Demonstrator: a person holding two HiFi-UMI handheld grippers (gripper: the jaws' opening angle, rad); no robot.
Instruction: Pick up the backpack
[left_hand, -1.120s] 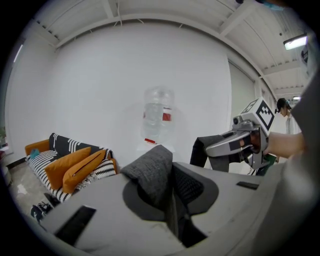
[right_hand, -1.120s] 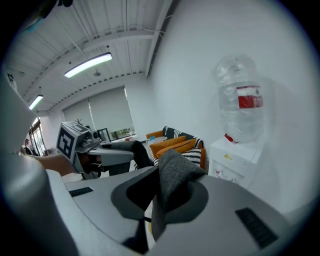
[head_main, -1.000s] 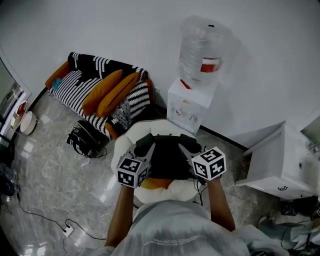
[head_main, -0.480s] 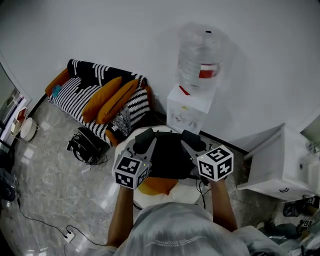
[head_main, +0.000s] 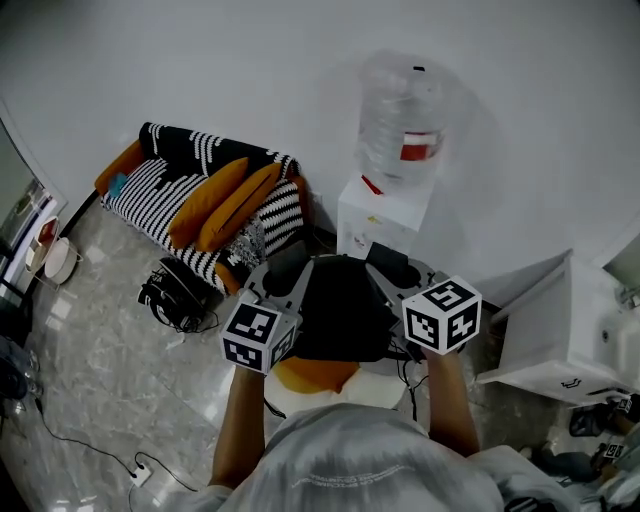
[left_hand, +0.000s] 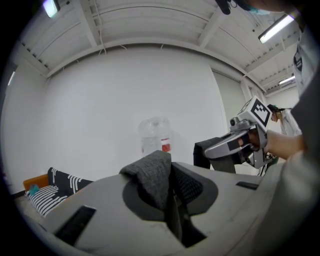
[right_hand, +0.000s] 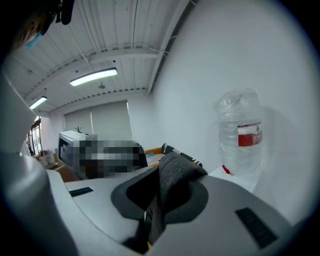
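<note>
Head view
- backpack (head_main: 335, 312): black, slung between the two grippers over a round white seat (head_main: 385, 385) with an orange cushion (head_main: 315, 372) on it; from above I cannot tell whether its bottom is clear of the seat.
- left gripper (head_main: 285, 272): at the backpack's upper left corner, marker cube nearest the person.
- right gripper (head_main: 388, 265): at the upper right corner, level with the left one.
- striped sofa (head_main: 175, 185): against the wall on the left, with two long orange pillows (head_main: 225, 200) on it.
- water dispenser (head_main: 385, 215): a white box just behind the backpack, with a clear bottle (head_main: 402, 110) on top.
- floor (head_main: 110, 370): pale marble, with a black tangle of cables (head_main: 175, 290) near the sofa.
- white cabinet (head_main: 560, 330): well to the right.

Left gripper view
- fingers (left_hand: 100, 215): nearly together, pinching a folded left strap (left_hand: 152, 177) of dark woven fabric that stands up between them.
- background: the right gripper is at the right, with black fabric hanging from it; the bottle is straight ahead.

Right gripper view
- fingers (right_hand: 240, 210): closed to a narrow gap, clamped on the right strap (right_hand: 172, 180), which bulges above them.
- background: the bottle is at the right and the sofa is beyond the strap.
</note>
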